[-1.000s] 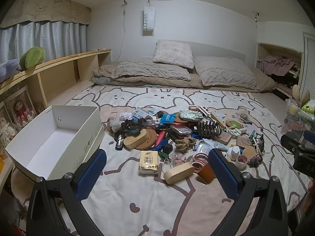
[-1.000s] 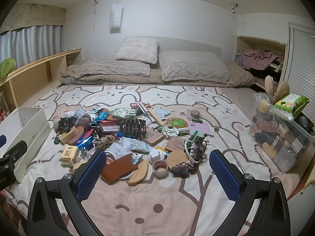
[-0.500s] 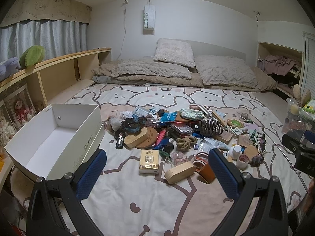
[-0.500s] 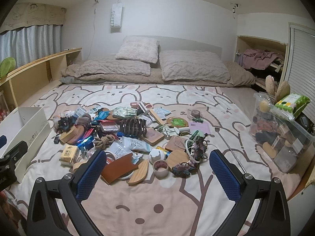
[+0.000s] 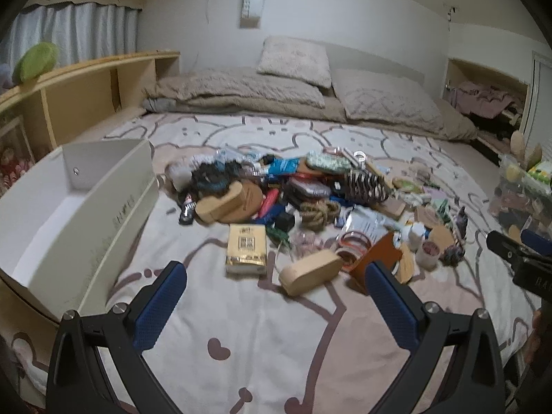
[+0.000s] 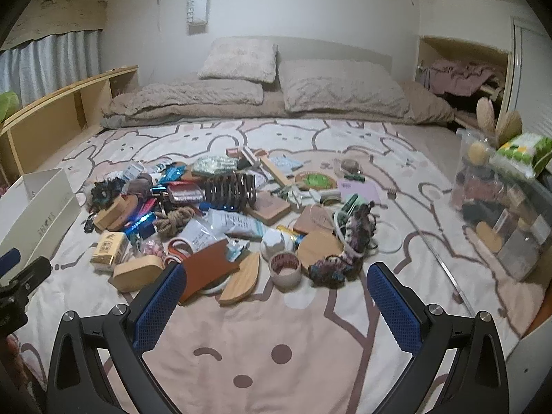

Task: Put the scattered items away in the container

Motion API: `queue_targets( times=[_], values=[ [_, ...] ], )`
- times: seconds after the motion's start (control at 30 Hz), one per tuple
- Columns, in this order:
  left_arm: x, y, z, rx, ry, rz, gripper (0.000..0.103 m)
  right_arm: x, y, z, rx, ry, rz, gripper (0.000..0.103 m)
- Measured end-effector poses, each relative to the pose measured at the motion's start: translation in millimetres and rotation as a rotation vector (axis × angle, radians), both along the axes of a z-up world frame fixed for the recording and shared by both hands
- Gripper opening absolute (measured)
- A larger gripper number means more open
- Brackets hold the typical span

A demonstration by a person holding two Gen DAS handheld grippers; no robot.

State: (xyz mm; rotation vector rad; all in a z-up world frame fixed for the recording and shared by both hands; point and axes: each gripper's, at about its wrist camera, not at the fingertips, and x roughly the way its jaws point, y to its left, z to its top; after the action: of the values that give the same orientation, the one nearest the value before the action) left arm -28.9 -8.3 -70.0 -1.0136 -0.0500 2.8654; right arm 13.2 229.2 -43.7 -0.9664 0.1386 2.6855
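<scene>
Ahead of me, a heap of scattered small items (image 5: 310, 203) lies on the cartoon-printed bed cover (image 5: 262, 331). To its left stands the open white cardboard shoebox (image 5: 69, 220), against the long wooden shelf unit (image 5: 82, 93). A yellow tissue packet (image 5: 246, 248) and an oval wooden box (image 5: 310, 272) lie nearest me. Behind the heap, grey fluffy pillows (image 6: 341, 86) rest at the headboard. A clear plastic bin (image 6: 500, 207) sits on the right.

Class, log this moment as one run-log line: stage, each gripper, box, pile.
stage: approach, nothing picked | left gripper: open, empty | right gripper: open, empty | white box: empty, left of pile | scattered items: heaped on bedspread
</scene>
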Motion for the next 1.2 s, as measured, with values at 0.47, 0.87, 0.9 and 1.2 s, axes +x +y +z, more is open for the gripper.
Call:
queue_targets(
  times=[0.47, 0.87, 0.9, 1.2],
  values=[
    [-28.4, 15.2, -58.1, 0.001, -0.146, -0.045, 0.103, -14.0, 18.5, -54.7, -0.069, -0.078, -0.018, 0.103],
    [-66.8, 33.9, -73.6, -0.033, -0.169, -0.178, 0.103, -21.9, 25.2, -87.9, -0.125, -0.129, -0.029, 0.103],
    [-71.7, 35.8, -74.0, -0.04, -0.172, -0.194, 0.103, -21.9, 25.5, -89.5, -0.131, -0.129, -0.035, 0.103],
    [-108.5, 47.7, -86.7, -0.08, -0.188, -0.319, 0.102, -20.3, 21.1, -96.0, -0.131, -0.096, -0.034, 0.103]
  ],
)
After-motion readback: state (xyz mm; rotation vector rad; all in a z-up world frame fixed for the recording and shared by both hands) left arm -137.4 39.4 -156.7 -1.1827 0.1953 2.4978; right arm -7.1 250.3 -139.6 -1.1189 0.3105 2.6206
